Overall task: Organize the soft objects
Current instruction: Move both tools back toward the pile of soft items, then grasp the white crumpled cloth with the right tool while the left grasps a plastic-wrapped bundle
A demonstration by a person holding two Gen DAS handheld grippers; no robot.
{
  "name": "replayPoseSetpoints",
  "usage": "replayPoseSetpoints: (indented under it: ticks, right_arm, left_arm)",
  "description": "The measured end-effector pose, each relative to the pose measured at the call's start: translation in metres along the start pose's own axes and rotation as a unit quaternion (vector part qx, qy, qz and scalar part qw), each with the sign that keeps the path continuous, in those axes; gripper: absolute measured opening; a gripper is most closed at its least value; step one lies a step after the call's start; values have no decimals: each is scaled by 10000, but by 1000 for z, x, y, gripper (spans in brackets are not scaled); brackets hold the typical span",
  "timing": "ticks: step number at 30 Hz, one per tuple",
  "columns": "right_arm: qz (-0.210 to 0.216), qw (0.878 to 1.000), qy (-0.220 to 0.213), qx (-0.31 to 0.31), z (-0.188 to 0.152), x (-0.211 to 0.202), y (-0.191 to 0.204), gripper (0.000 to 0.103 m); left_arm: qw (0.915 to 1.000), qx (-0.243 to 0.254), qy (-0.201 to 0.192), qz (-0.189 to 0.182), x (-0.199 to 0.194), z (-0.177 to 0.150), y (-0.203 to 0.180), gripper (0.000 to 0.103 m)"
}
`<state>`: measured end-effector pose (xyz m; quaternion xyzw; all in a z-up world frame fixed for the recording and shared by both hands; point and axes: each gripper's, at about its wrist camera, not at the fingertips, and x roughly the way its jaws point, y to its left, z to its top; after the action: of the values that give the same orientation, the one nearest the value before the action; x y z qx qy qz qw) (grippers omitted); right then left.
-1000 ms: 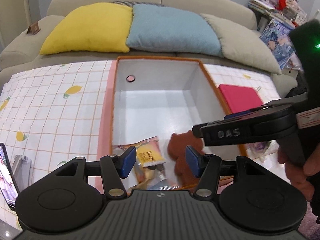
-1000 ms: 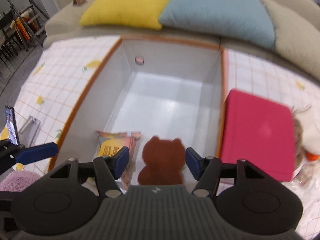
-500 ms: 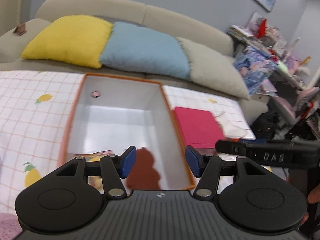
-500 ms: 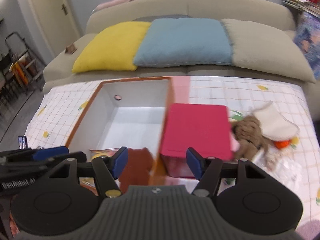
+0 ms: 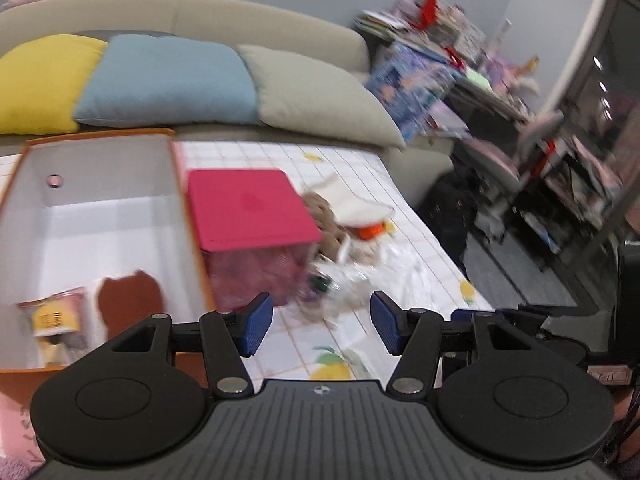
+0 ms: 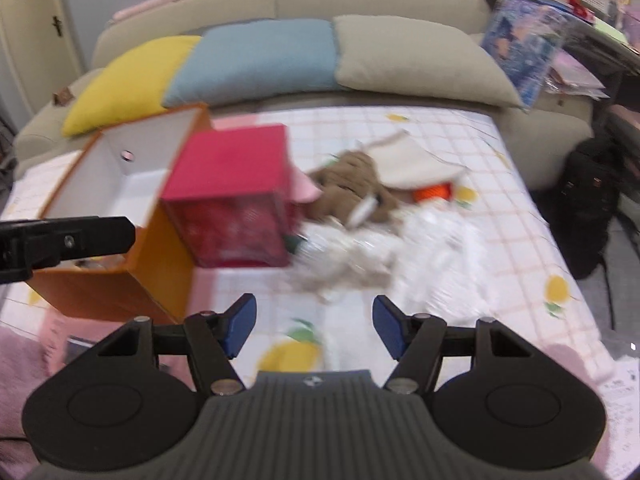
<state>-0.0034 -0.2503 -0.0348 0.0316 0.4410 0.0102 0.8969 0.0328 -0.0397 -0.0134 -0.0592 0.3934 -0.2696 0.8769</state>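
Both grippers, left (image 5: 321,328) and right (image 6: 314,330), are released and empty; brown plush bear (image 5: 130,300) sits in the orange cardboard box (image 5: 188,208), left of the heap.

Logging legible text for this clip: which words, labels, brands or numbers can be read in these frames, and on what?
None can be read.
Snack packet in the orange box: yellow label with print, too blurred.
Blue printed box beside the sofa: pattern only, blurred.
Papers at the right edge: print too small.
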Motion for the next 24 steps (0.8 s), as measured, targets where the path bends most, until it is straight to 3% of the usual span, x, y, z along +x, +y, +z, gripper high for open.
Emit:
replayPoseSetpoints:
  ticks: [5, 11, 14, 17, 24]
  right_arm:
    - [-340, 9991, -1, 249, -2, 9, -29, 64]
    - [-542, 9959, -180, 699, 3, 22, -64, 64]
    - [-655, 9948, -278, 732, 3, 30, -75, 64]
    - [-486, 9931, -288, 1031, 2, 41, -88, 64]
    - [-139, 9871, -86, 1591, 0, 68, -106, 64]
  left_arm:
    - [9948, 986, 233, 135, 30, 1, -30, 66]
    - [9765, 2110, 420, 155, 65, 4, -65, 66]
    - [9564, 2873, 494, 200, 85, 2, -83, 66]
    - [9343, 3501, 610, 274, 107, -1, -96, 66]
    - [8929, 4331, 1064, 614, 160, -11, -107, 66]
